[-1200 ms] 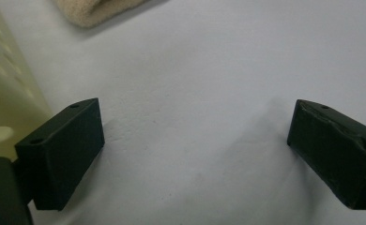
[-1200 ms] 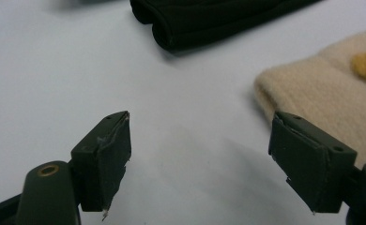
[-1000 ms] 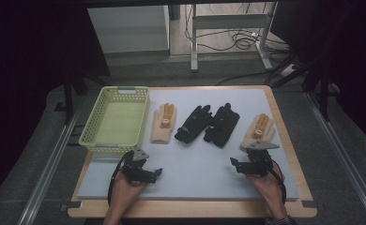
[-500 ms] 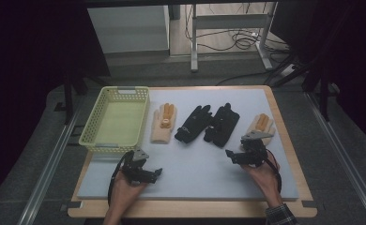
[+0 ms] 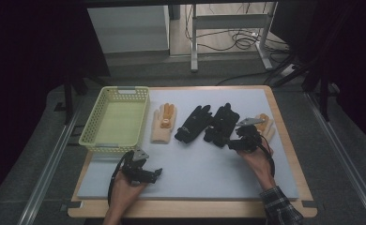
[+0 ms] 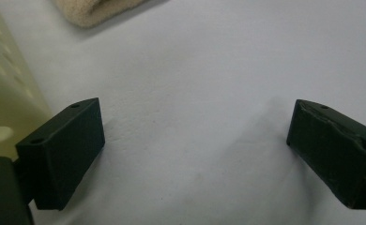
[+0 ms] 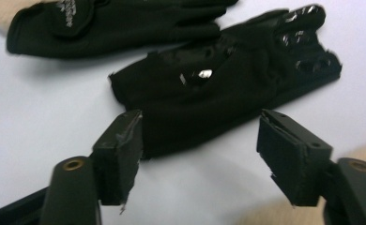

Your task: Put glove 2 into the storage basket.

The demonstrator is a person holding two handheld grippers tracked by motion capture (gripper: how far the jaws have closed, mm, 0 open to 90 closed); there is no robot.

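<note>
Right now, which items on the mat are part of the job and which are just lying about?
In play:
- right gripper, jaws just closing around the cuff, not yet gripping
- black glove nearest it
- green basket, probably the drop spot

Lying about:
- second black glove
- beige glove beside the basket
- beige glove behind the right gripper
- left gripper, open, idle

High view overhead facing forward-down, gripper views close, sharing black glove (image 5: 222, 124) (image 7: 228, 89)
</note>
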